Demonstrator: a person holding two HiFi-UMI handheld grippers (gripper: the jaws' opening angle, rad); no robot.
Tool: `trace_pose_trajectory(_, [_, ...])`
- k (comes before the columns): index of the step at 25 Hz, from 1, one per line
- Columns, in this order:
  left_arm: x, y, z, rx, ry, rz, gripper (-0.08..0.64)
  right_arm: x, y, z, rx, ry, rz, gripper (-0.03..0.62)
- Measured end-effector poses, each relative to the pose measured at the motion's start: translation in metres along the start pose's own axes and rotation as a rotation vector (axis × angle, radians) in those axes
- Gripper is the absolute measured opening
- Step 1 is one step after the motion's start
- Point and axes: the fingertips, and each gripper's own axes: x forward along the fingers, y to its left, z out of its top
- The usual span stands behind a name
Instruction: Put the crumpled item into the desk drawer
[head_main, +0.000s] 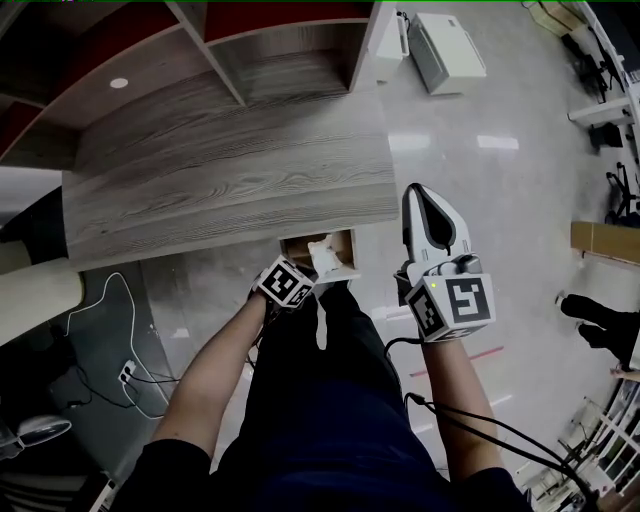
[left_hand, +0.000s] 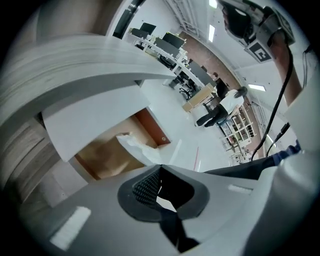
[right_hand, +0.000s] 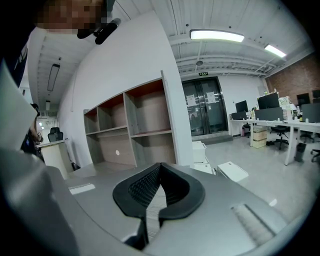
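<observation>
Right gripper (head_main: 420, 196), raised nearest, has its jaws together on nothing. Left gripper (left_hand: 159, 167) pinches the white crumpled item (left_hand: 134, 145) at the open drawer (head_main: 345, 236) under the desk (head_main: 230, 170) front edge. Best to carry it deeper inside before parting the jaws.

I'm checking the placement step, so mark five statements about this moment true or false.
1. The drawer is open. True.
2. The crumpled item lies on the floor. False: it is at the open drawer, over its inside.
3. The right gripper is shut with nothing between its jaws. True.
4. The right gripper reaches into the drawer. False: it is held up beside the desk, clear of the drawer.
5. The left gripper has its jaws wide apart. False: the tips are together, with the crumpled item right at them.
</observation>
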Motion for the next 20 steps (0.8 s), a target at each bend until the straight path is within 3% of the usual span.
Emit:
trace_pose_trajectory(5, [0.003, 0.011, -0.008, -0.046, 0.008, 0.060, 0.005, 0.004, 0.005, -0.004, 0.005, 0.001, 0.009, 0.006])
trace_pose_trajectory(11, [0.002, 0.018, -0.009, -0.105, -0.021, 0.077, 0.005, 0.010, 0.014, -0.004, -0.001, 0.007, 0.032, 0.006])
trace_pose_trajectory(16, [-0.003, 0.034, -0.007, -0.137, -0.041, 0.167, 0.006, 0.014, 0.020, -0.006, -0.012, 0.014, 0.049, 0.006])
trace_pose_trajectory(20, [-0.010, 0.034, -0.003, -0.154, -0.072, 0.186, 0.006, 0.018, 0.025, -0.004, -0.016, 0.011, 0.060, 0.006])
